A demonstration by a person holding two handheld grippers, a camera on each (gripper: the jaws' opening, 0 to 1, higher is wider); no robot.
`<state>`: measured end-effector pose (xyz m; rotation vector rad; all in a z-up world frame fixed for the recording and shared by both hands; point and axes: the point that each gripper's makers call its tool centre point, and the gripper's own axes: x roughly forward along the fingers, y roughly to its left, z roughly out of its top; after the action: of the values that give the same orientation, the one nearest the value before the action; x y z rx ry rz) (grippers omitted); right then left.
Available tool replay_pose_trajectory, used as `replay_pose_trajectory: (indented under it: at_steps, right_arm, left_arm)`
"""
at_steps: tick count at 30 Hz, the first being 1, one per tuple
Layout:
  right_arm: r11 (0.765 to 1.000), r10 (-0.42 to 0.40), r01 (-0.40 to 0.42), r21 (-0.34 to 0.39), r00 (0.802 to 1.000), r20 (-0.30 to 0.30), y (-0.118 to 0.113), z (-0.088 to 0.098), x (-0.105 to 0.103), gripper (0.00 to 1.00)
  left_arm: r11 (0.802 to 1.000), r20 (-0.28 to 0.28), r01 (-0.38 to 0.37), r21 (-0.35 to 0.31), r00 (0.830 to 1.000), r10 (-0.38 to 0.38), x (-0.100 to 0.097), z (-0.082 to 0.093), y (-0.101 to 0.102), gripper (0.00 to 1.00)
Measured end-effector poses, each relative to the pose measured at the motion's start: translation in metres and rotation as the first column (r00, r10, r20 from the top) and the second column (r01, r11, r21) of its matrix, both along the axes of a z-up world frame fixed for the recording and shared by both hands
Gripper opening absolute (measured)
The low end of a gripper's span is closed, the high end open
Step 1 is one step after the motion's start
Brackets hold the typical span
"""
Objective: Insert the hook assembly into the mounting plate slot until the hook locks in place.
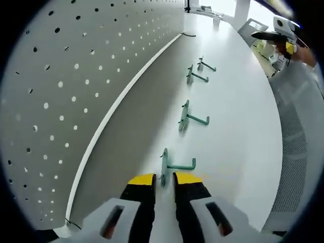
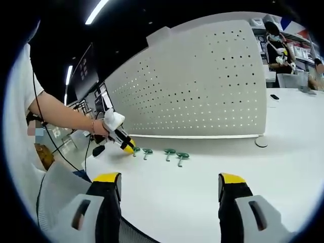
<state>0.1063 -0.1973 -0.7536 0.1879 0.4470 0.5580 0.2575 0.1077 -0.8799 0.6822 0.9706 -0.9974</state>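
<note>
Hooks of green-coated metal lie in a row on the white table (image 1: 243,101), four of them, each a small flat base plate with a thin bent peg. The nearest hook (image 1: 174,166) sits just ahead of the left gripper (image 1: 163,181), whose yellow-tipped jaws are drawn close together with only a narrow gap, the base plate apparently at that gap; whether it is already pinched cannot be told. Such a hook is judged light, rigid and somewhat slick, best taken by the flat base plate so that the peg is left free. The pegboard (image 1: 55,101) stands upright along the table edge, well apart from the hooks. From the right gripper view, the left gripper (image 2: 126,144) is seen held in a person's hand (image 2: 107,123) at the end of the row, while the right gripper (image 2: 169,188) is spread wide over bare table, holding nothing.
</note>
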Motion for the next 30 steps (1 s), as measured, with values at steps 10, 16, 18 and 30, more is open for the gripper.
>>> replay_pose_trajectory:
  at_steps: [10, 16, 18, 30]
  right_arm:
    - [1.0, 0.0, 0.0, 0.002, 1.0, 0.007, 0.0, -0.0001, 0.0002, 0.75]
    - [1.0, 0.0, 0.0, 0.004, 1.0, -0.002, 0.0004, -0.0019, -0.0009, 0.75]
    - [1.0, 0.001, -0.001, 0.004, 1.0, -0.003, 0.0004, -0.0022, -0.0008, 0.75]
    - [1.0, -0.003, 0.003, 0.007, 1.0, 0.0, -0.0015, -0.0014, -0.0005, 0.74]
  left_arm:
    - [1.0, 0.03, 0.011, 0.012, 0.999, -0.011, 0.0021, 0.0, 0.0017, 0.05]
    - [1.0, 0.026, 0.01, 0.007, 1.0, -0.011, 0.0022, 0.0002, 0.0014, 0.04]
    - [1.0, 0.026, 0.014, 0.009, 1.0, -0.014, 0.0022, 0.0001, 0.0014, 0.04]
    - [0.994, 0.019, -0.081, -0.069, 0.996, 0.082, 0.0045, 0.0021, -0.0004, 0.04]
